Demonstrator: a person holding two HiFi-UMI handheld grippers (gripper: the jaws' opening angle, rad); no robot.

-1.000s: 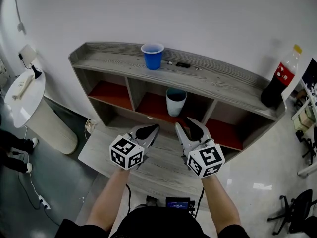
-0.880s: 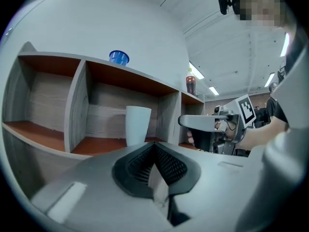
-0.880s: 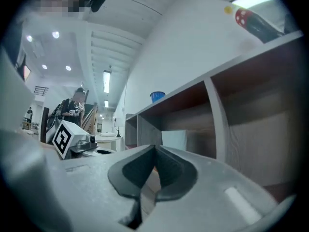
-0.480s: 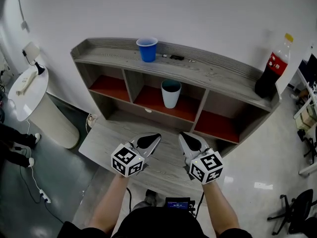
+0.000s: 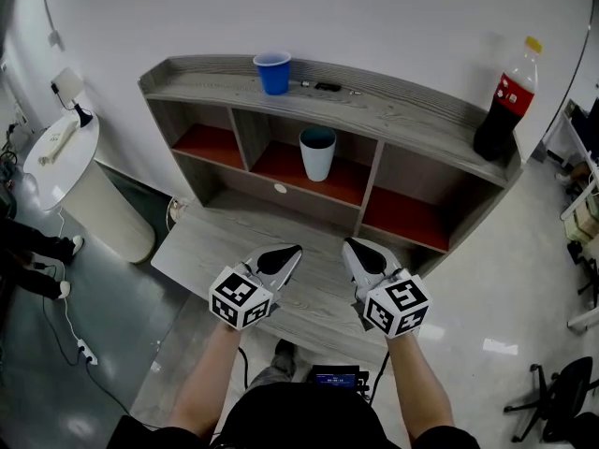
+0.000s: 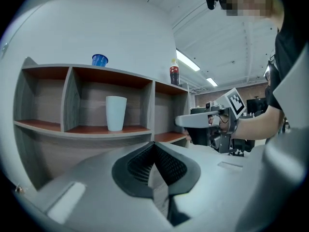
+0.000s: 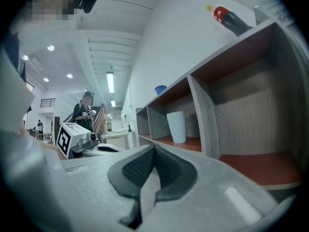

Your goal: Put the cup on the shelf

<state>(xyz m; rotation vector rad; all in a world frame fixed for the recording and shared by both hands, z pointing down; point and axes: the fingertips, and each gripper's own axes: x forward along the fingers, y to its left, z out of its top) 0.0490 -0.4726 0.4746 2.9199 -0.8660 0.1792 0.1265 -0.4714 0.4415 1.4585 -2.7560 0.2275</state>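
Cup point(image 5: 317, 153) stands upright in the shelf's point(image 5: 412, 131) middle compartment at frame center, and we hold left gripper point(image 5: 288, 251) and right gripper point(image 5: 356, 247) closed on nothing, so a careless reach in could topple it.

both forearms bare and reaching forward, roughly parallel. left gripper point(image 5: 288, 253) sits just beside the right gripper point(image 5: 356, 249), not touching, noses pointing ahead and a bit toward each other. left jaws closing the last bit, tips meeting on nothing; right jaws fully together, empty too
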